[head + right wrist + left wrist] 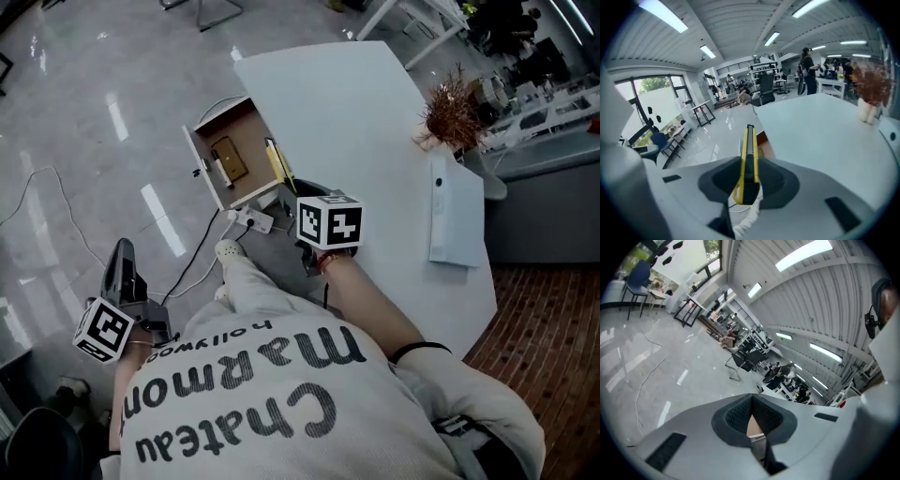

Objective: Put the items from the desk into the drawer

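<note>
Right gripper view showed it best: the right gripper [749,177] had its two dark pads pressed on a yellow and black utility knife [750,143]. They pinched it at the back end of the handle, so most of the long body stuck out forward past the tips. In the head view the same knife [274,161] hung over the right side of the open drawer [201,161], just beside the edge of the white desk [375,112]. I could not tell whether it touched the drawer. A flat brown thing [229,159] lay already inside, to the left of the knife. On the far right part of the desk remained a white box [455,211] and a dried plant [452,111]. The left gripper [122,255] was low at the near left, over the shiny floor [84,112], and in its own view its pads [736,414] met at the tips with nothing between them. I judged the knife to be light, stiff and rather smooth plastic. Because the grip was so far back, it could swing or slip between the pads. A hold nearer the middle of the body, across the flat sides, would be more steady, and the blade end should stay away from the pads.
</note>
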Demonstrator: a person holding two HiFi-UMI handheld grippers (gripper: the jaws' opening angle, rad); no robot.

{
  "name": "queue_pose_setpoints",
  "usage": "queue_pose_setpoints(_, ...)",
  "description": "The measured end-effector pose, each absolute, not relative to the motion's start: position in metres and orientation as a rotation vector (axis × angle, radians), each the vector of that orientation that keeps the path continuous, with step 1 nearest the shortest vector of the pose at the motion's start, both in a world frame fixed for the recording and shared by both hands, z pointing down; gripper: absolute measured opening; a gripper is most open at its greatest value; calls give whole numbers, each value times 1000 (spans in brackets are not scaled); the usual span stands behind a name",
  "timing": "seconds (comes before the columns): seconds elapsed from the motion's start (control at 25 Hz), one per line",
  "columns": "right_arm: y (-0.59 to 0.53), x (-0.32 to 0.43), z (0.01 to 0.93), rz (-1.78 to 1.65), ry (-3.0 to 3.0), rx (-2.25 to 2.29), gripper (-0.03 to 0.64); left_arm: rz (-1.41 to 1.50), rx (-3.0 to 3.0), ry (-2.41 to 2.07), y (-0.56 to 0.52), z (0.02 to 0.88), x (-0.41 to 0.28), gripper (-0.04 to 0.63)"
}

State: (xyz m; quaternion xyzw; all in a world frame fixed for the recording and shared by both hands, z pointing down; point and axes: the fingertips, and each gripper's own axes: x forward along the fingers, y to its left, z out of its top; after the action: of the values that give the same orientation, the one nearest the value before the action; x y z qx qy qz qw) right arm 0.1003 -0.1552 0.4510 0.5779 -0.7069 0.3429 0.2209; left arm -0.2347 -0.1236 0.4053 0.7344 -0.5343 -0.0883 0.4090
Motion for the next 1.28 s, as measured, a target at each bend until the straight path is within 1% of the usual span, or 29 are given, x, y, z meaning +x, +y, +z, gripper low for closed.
queue_pose_setpoints(0.24, -204, 38, 501, 972, -1972, 1374, 120, -263, 1723, -1532, -122, 405, -279, 0)
queue_pose_setpoints(0.48, -249, 12, 582, 1004, -1857, 1262, 120, -283, 1554, -1755, -123, 408, -332, 1)
queue_pose_setpoints(0.84, -305, 20, 670, 1082, -1690, 1243, 120, -209, 1387, -1923, -140, 422, -366, 1)
queue_pose_setpoints(1.08, -313, 35, 722, 1142, -1544, 1245, 120, -170, 1317, -1939, -157, 438, -370, 0)
queue_pose_setpoints(1.28, -326, 37, 749, 1081, -1544, 1201, 120, -181, 1286, -1956, -168, 441, -366, 0)
